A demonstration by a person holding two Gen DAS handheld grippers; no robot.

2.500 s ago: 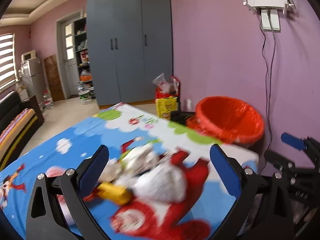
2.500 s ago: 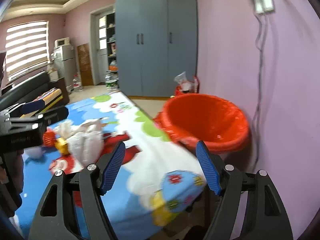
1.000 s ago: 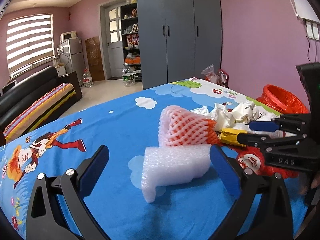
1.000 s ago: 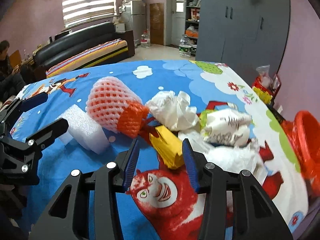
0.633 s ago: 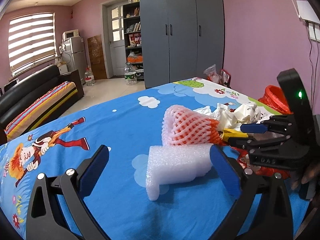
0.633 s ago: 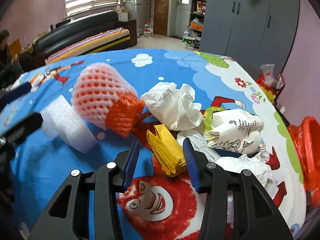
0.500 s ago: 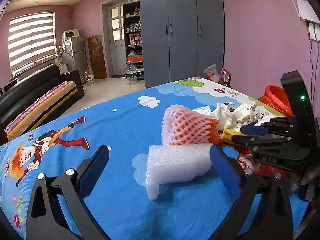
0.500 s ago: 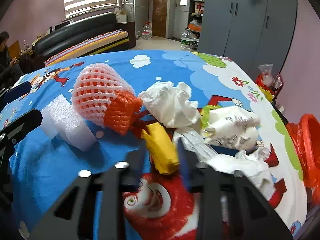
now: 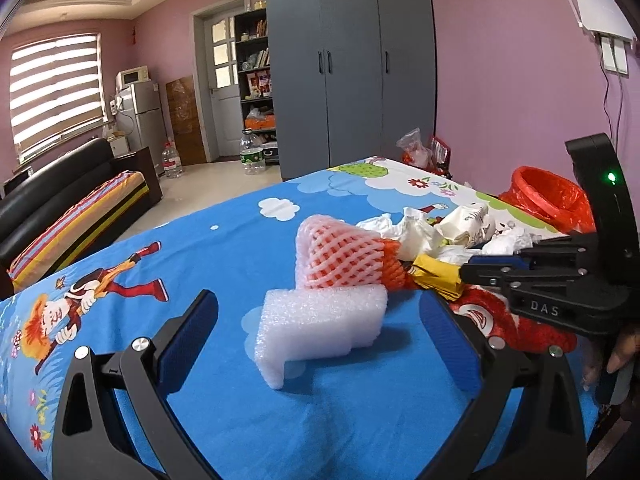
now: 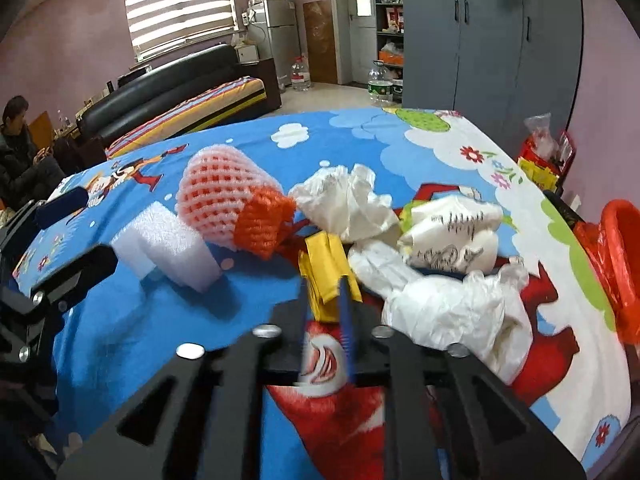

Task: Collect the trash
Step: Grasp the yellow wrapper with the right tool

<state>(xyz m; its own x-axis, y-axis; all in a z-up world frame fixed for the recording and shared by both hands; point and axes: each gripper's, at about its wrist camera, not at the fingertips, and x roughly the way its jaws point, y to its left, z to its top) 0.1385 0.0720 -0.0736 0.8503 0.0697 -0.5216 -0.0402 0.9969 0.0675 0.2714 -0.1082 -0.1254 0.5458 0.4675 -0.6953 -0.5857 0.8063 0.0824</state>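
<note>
Trash lies piled on the cartoon-print table cover (image 9: 224, 248). My left gripper (image 9: 320, 344) is open, its jaws on either side of a white foam block (image 9: 320, 320), which also shows in the right wrist view (image 10: 168, 244). A pink and orange foam net (image 9: 344, 256) lies behind the block. My right gripper (image 10: 328, 292) is shut on a folded yellow wrapper (image 10: 326, 268); from the left wrist view it reaches in from the right (image 9: 464, 272). Crumpled white papers (image 10: 348, 200) and a white glove (image 10: 452, 308) lie beside it.
A bin lined with a red bag (image 10: 620, 256) stands off the table's right edge, also in the left wrist view (image 9: 548, 196). A grey wardrobe (image 9: 348, 64) and a black sofa (image 10: 180, 84) stand beyond the table. A person (image 10: 20, 152) sits at far left.
Both grippers swung from the red bin toward the trash pile. My right gripper closed its jaws on the yellow wrapper. My left gripper stayed open around the foam block.
</note>
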